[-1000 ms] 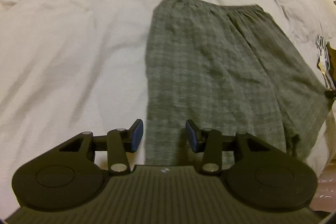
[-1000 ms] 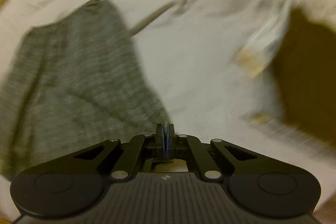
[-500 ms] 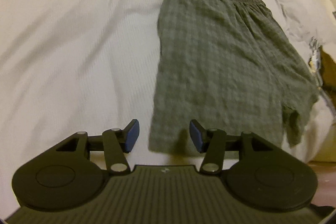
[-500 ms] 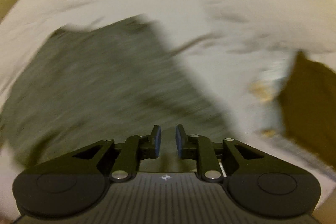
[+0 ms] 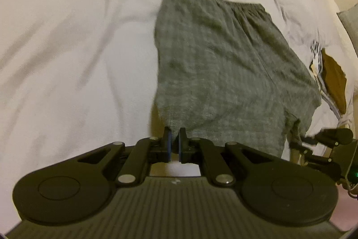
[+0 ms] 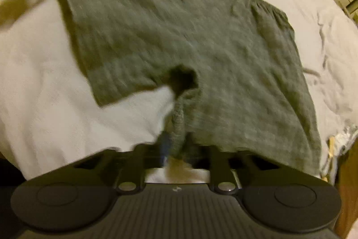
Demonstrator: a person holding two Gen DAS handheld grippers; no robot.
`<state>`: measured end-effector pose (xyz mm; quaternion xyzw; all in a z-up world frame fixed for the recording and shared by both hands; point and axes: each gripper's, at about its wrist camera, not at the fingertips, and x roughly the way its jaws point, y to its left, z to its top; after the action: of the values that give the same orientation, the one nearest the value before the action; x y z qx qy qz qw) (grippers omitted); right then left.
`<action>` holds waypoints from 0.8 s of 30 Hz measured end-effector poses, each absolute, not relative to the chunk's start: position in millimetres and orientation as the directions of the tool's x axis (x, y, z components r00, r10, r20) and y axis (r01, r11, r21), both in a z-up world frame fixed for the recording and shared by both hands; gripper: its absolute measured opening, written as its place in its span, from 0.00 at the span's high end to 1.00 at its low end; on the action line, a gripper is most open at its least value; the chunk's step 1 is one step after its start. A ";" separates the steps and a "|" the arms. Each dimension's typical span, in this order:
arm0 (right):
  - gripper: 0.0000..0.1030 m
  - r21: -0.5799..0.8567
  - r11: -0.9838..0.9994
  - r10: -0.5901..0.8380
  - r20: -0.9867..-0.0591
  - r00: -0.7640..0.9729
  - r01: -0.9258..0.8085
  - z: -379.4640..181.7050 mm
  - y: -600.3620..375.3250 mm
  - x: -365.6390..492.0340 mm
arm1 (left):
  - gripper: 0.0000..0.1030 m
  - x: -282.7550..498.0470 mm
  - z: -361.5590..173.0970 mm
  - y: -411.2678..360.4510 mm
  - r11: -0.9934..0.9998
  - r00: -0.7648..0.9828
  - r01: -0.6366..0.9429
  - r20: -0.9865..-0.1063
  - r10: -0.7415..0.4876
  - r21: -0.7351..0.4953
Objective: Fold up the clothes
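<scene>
My left claw (image 5: 174, 143) pinches one hem corner of the grey shorts (image 5: 223, 68) spread on the bed (image 5: 67, 37); my right claw (image 6: 176, 145) clamps another. Uneven lifting could twist them.

Both of my views are dim and yellow-tinted, lit softly from above with no glare. In my left wrist view the white bedsheet (image 5: 67, 48) is the brightest area, its wrinkles drawn by faint shadows, while the grey shorts (image 5: 223, 64) read slightly soft. A dark shadow pools at their lower left edge. Fisheye bending curves the upper right of the frame and blackens the corners. My right wrist view is far worse: motion blur smears the shorts (image 6: 179, 26) across the centre, and the bunched cloth at lower centre is streaked. My right gripper (image 6: 176, 149) is blurred at the tips.
</scene>
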<state>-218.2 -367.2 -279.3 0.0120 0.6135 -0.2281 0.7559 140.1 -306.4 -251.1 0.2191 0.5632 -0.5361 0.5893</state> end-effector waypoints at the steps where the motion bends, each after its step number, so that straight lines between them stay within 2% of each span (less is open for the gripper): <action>1: 0.98 -0.265 0.893 -0.334 -0.932 0.140 0.364 -276.1 -366.6 -220.5 | 0.97 143.1 -250.4 -305.8 0.326 -0.213 0.879 -0.898 -0.384 -0.347; 5: 0.99 -0.266 0.879 -0.343 -0.929 0.138 0.395 -262.2 -364.3 -229.9 | 0.96 141.1 -259.2 -309.0 0.307 -0.256 0.877 -0.900 -0.353 -0.370; 6: 0.89 -0.266 0.876 -0.346 -0.928 0.138 0.403 -258.8 -363.7 -232.3 | 0.95 140.1 -261.7 -309.4 0.305 -0.265 0.876 -0.900 -0.347 -0.375; 8: 0.68 -0.165 0.847 -0.306 -0.929 0.210 0.505 -242.2 -368.0 -233.6 | 0.89 140.7 -263.7 -305.4 0.313 -0.268 0.870 -0.898 -0.349 -0.381; 9: 0.58 -0.068 0.819 -0.260 -0.929 0.263 0.569 -236.7 -371.3 -233.9 | 0.86 143.0 -264.1 -301.6 0.322 -0.271 0.863 -0.894 -0.358 -0.390; 10: 0.55 0.040 0.777 -0.205 -0.927 0.313 0.628 -236.8 -375.6 -233.8 | 0.78 147.0 -264.7 -297.4 0.335 -0.272 0.853 -0.889 -0.368 -0.400; 11: 0.53 0.147 0.723 -0.153 -0.919 0.363 0.675 -238.2 -380.1 -233.6 | 0.69 151.9 -265.2 -292.8 0.353 -0.266 0.845 -0.887 -0.377 -0.403; 14: 0.53 0.338 0.561 -0.072 -0.890 0.451 0.756 -258.8 -392.9 -231.1 | 0.68 169.2 -268.3 -280.3 0.414 -0.256 0.805 -0.878 -0.405 -0.426; 17: 0.52 0.426 0.423 -0.065 -0.866 0.496 0.800 -281.2 -403.2 -231.5 | 0.68 189.4 -275.8 -275.6 0.473 -0.252 0.756 -0.867 -0.429 -0.453; 22: 0.50 0.510 0.266 -0.054 -0.839 0.541 0.818 -303.4 -408.6 -235.2 | 0.70 202.7 -302.0 -291.4 0.494 -0.359 0.650 -0.806 -0.470 -0.577; 23: 0.51 0.525 0.238 -0.052 -0.834 0.550 0.817 -307.0 -409.4 -235.9 | 0.70 199.9 -305.5 -296.4 0.486 -0.378 0.641 -0.796 -0.473 -0.594; 24: 0.56 0.531 0.217 -0.043 -0.833 0.551 0.819 -310.0 -410.1 -236.4 | 0.71 196.3 -308.2 -301.7 0.474 -0.399 0.637 -0.786 -0.471 -0.608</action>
<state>-236.4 -410.1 -310.0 0.5430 0.3575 -0.3108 0.6934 196.3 -301.7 -308.2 0.0624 0.6638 -0.5089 0.5446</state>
